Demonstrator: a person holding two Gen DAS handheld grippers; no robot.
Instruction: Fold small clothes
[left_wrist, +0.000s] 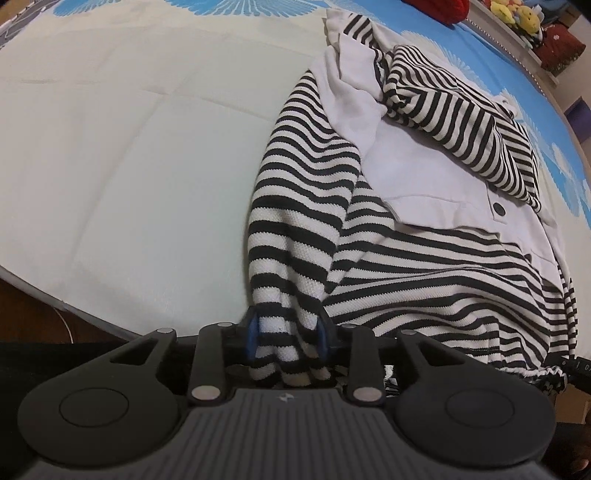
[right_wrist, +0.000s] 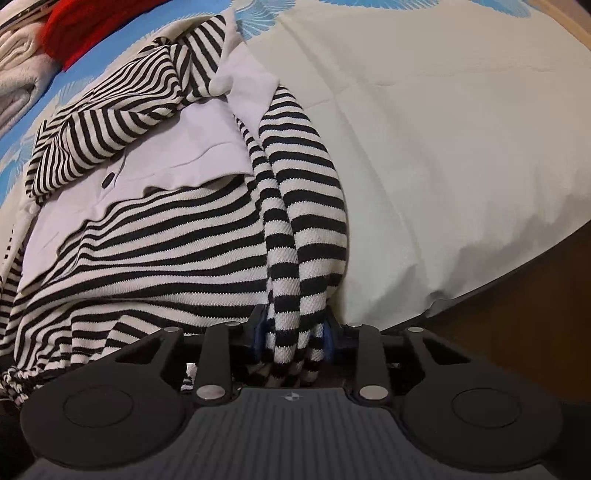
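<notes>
In the left wrist view, the left gripper (left_wrist: 286, 341) has its blue-padded jaws pinching a bunched corner of the black-and-white striped knit top with pale lilac panels (left_wrist: 424, 258), at its near left edge. The garment lies on the pale cream bedsheet with a blue fan-pattern border (left_wrist: 129, 147), occupying the right half of the view and stretching away toward the far right. One striped sleeve (left_wrist: 454, 122) is already laid across the lilac chest panel near the dark round button (left_wrist: 499, 209), so the sleeve folding looks done on that side. The gathered elastic hem (left_wrist: 546, 373) hangs at the near right edge of the bed.

In the right wrist view, the right gripper (right_wrist: 297, 338) likewise clamps a roll of striped cloth, here the garment's near right corner, with a long sleeve-like fold (right_wrist: 306, 192) running from the jaws toward the far collar. The body spreads out to the left, wrinkled but broadly flat. A red fabric item (right_wrist: 70, 33) and folded white towels (right_wrist: 18, 62) lie at the far left, possibly finished pieces, though the fisheye edge leaves that unclear.

Judging by this, both near corners are held and the sleeves are tucked in; carrying the near hem over toward the collar remains, then flattening.
</notes>
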